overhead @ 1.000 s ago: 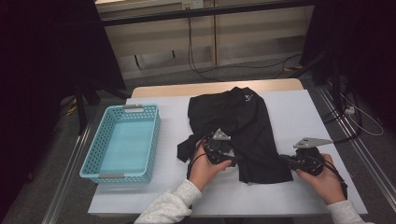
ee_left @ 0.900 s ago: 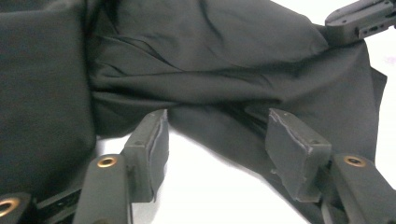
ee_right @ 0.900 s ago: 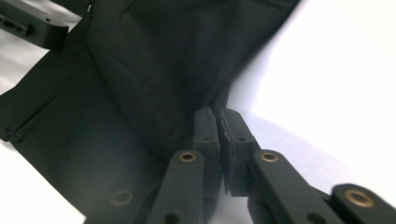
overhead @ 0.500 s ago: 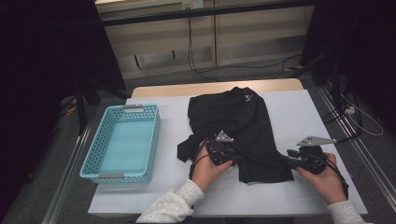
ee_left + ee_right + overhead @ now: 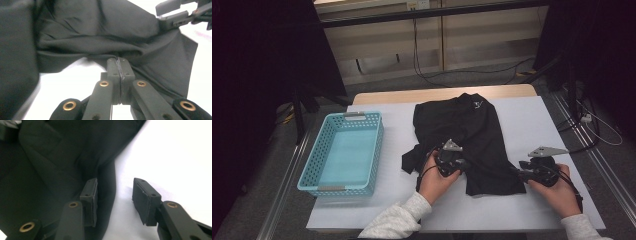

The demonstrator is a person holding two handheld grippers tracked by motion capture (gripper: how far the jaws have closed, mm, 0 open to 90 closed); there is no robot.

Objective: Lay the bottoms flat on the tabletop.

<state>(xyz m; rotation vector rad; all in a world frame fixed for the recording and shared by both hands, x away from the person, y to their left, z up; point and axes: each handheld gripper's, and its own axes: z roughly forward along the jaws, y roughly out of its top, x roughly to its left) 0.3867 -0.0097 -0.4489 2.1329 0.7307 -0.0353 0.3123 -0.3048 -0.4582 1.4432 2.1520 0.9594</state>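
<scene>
A black garment (image 5: 462,130) lies spread on the white table (image 5: 532,120), with a small white mark near its far end. My left gripper (image 5: 466,164) rests over its near left part. In the left gripper view its jaws (image 5: 119,61) have just closed and are pinching a fold of the cloth (image 5: 100,30). My right gripper (image 5: 518,173) lies at the garment's near right corner, pointing left. Its jaws (image 5: 115,184) have just been opening and stand apart. The hem (image 5: 50,157) lies against the left pad (image 5: 90,195), and bare table shows under the gap.
A light blue plastic basket (image 5: 378,150) with nothing in it stands on the table's left side. The right gripper (image 5: 180,12) also shows at the top right of the left gripper view. Cables run across the floor behind and to the right of the table.
The left gripper has edged slightly to the right over the garment. The right hand has stayed in place at the near right corner.
</scene>
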